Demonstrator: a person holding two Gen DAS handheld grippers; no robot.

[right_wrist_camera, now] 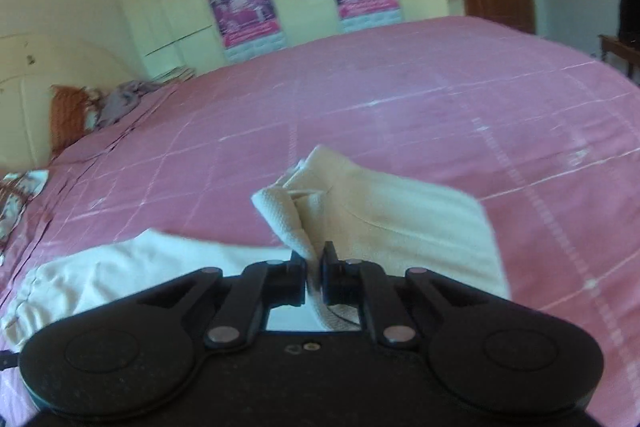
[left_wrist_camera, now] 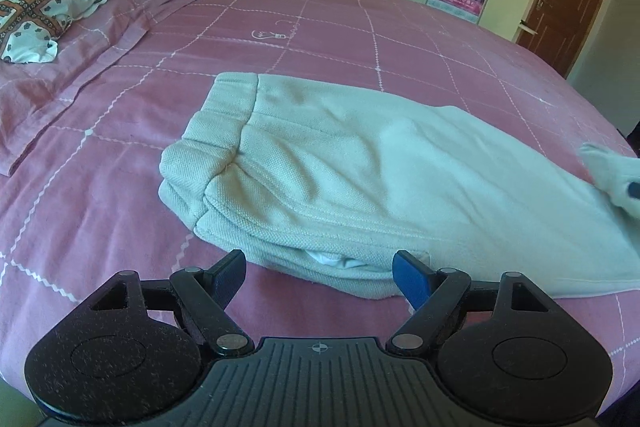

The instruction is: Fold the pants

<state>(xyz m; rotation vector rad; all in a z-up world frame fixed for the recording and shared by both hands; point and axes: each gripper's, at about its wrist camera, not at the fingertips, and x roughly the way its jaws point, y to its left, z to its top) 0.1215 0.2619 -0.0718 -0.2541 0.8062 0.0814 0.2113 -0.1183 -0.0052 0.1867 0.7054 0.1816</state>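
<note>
Right hand-held gripper point(right_wrist_camera: 315, 269) — pinching pants point(right_wrist_camera: 384, 223) hem

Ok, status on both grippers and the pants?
Left gripper open, empty, at the waistband edge. Right gripper shut on pants, leg end lifted. Nothing in the way.

left gripper point(left_wrist_camera: 320, 267): matte black body, speckled with pale dust. two big round discs at the sides, each with a raised inner circle. ribbed centre plate with a small white crosshair mark. angular black link arms, triangular cut-outs, silver pivot pins at the joints. fingers point(left_wrist_camera: 229, 273) differ: left pad black and finely ribbed, right pad bright blue.

right gripper point(right_wrist_camera: 314, 269): same black build, twin discs, link arms with silver pins. fingers point(right_wrist_camera: 334, 277) are black blocks with ribbed faces. two small round fasteners sit on the centre plate, one brass-coloured. thin black cable exits at the lower left edge.
</note>
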